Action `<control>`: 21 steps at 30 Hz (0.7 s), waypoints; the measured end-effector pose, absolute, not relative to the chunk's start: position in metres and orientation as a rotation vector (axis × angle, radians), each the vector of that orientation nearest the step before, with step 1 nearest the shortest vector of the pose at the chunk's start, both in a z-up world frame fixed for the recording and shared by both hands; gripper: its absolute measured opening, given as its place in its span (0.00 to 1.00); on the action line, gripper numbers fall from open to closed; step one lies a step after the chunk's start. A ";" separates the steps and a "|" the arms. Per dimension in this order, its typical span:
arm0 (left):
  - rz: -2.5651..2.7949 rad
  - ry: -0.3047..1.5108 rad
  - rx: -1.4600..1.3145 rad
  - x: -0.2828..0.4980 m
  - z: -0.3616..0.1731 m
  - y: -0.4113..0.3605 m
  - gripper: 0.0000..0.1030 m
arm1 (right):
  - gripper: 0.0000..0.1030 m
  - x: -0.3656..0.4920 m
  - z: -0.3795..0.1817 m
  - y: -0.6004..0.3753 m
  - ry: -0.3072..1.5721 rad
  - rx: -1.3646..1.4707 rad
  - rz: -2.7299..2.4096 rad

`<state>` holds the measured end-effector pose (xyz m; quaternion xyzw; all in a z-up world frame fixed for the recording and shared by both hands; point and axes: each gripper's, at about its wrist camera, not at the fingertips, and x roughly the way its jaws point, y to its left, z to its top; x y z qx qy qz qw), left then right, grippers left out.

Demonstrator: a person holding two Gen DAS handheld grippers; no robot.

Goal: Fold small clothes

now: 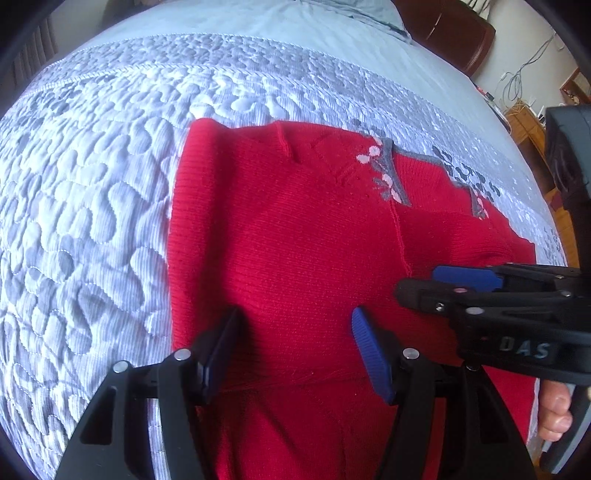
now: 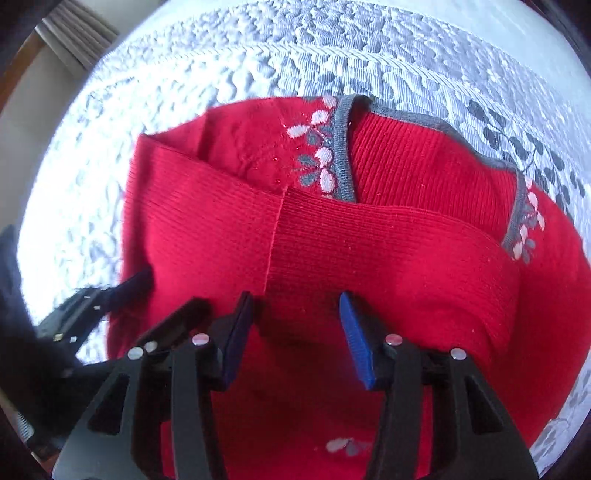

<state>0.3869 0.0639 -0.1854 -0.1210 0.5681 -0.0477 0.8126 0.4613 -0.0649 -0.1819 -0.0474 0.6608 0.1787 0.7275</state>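
The sweater (image 1: 295, 229) lies on the quilt (image 1: 92, 192) of the bed, its collar (image 2: 341, 147) toward the far edge and a sleeve (image 2: 388, 251) folded across its body. Both grippers hang over its near part, the left gripper (image 1: 295, 350) left of the right gripper (image 2: 295, 332).

one red sweater (image 1: 295, 240) on one quilted bedspread (image 1: 92, 192). two grippers over the sweater: left gripper (image 1: 295, 350), right gripper (image 2: 295, 332). one pillow (image 1: 369, 14) beyond the bedspread, one wooden headboard (image 1: 454, 33) beside it.
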 end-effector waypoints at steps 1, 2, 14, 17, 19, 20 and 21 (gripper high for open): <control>-0.102 1.213 -0.260 0.386 -0.185 0.064 0.62 | 0.33 0.462 -0.182 -0.063 1.446 -0.140 0.385; -0.102 1.212 -0.262 0.386 -0.185 0.065 0.62 | 0.15 0.462 -0.180 -0.062 1.434 -0.163 0.380; -0.056 1.207 -0.278 0.386 -0.185 0.062 0.62 | 0.09 0.435 -0.102 -0.240 1.239 0.207 0.434; -0.035 1.204 -0.273 0.387 -0.186 0.058 0.63 | 0.14 0.434 -0.115 -0.294 1.238 0.211 0.353; -0.023 1.203 -0.267 0.388 -0.186 0.057 0.63 | 0.19 0.425 -0.130 -0.328 1.277 0.221 0.299; -0.016 1.203 -0.262 0.389 -0.187 0.056 0.63 | 0.27 0.427 -0.137 -0.337 1.292 0.226 0.277; -0.012 1.203 -0.259 0.389 -0.187 0.056 0.64 | 0.32 0.425 -0.144 -0.346 1.303 0.242 0.259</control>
